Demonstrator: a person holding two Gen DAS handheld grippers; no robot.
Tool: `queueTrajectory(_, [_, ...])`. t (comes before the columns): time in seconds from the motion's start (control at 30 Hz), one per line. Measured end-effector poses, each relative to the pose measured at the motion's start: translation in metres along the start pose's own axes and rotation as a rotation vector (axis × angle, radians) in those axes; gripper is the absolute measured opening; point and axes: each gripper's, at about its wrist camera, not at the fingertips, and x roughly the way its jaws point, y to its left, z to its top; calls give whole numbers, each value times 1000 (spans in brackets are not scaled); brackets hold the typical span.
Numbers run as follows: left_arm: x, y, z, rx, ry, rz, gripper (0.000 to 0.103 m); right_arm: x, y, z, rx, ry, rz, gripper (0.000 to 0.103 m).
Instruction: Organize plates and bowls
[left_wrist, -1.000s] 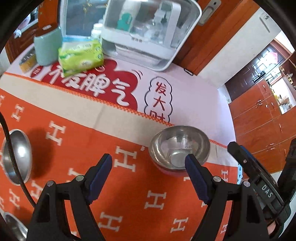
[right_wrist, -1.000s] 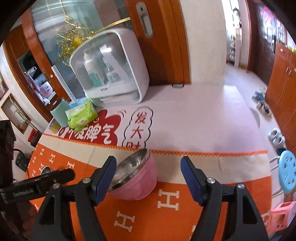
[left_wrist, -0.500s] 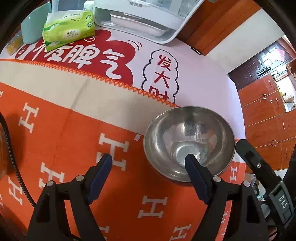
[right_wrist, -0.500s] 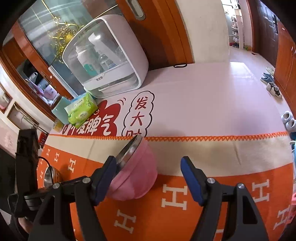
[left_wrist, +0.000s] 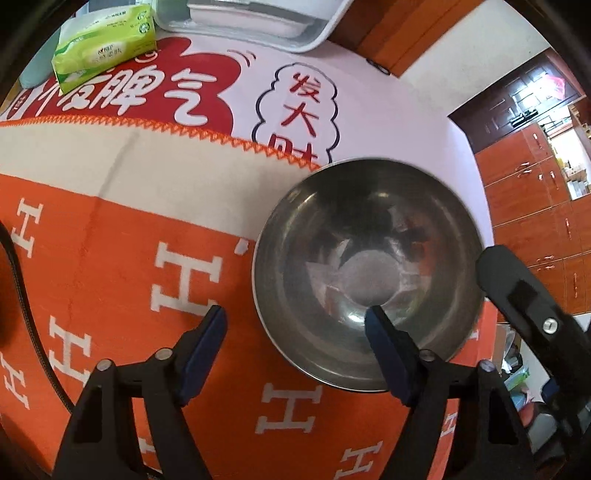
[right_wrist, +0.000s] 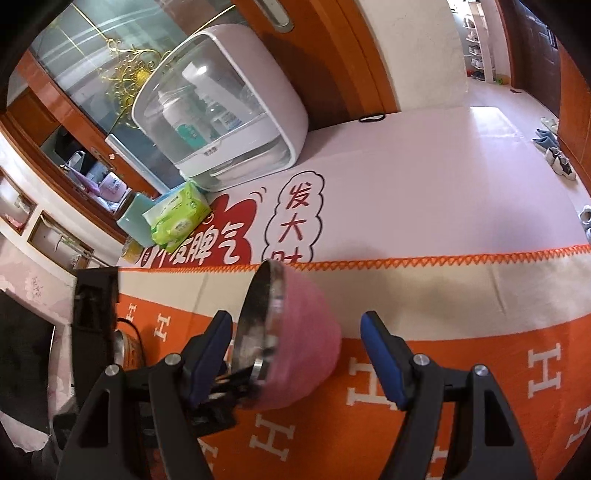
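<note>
The left gripper, its jaws just narrowing, straddled the near rim of the steel-lined, pink-sided bowl on the orange blanket, unpinched; the right gripper gaped, empty; seat one finger deep inside before clamping.

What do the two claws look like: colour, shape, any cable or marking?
Both look alike. The left claw has two black, angular plastic fingers with triangular cut-outs and silver screws; the tips carry dark blue pads. A thin black cable runs along the left edge of its view. The right claw has the same black fingers, screws and blue pads. No marking is legible now.
</note>
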Motion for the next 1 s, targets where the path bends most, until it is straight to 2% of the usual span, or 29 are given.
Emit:
queueTrajectory(0.33, [16, 10, -3, -48, 56, -28, 49, 7, -6, -7, -2, 22, -54, 48])
queueTrajectory(0.43, [19, 12, -4, -53, 65, -40, 40, 8, -14, -10, 17, 24, -82, 37])
queueTrajectory(0.53, [21, 12, -6, -53, 70, -73, 30, 9, -23, -12, 41, 21, -104, 19])
queueTrajectory(0.73, [21, 8, -11, -39, 72, -99, 24, 5, -36, -21, 93, 33, -96, 17])
queueTrajectory(0.8, [19, 5, -11, -31, 70, -102, 16, 4, -37, -25, 97, 40, -100, 15])
queueTrajectory(0.87, [17, 2, -13, -18, 70, -104, 13, 3, -39, -31, 103, 51, -104, 14])
queueTrajectory(1.0, [10, -2, -24, 3, 82, -90, 12, -5, -43, -47, 127, 69, -115, 12])
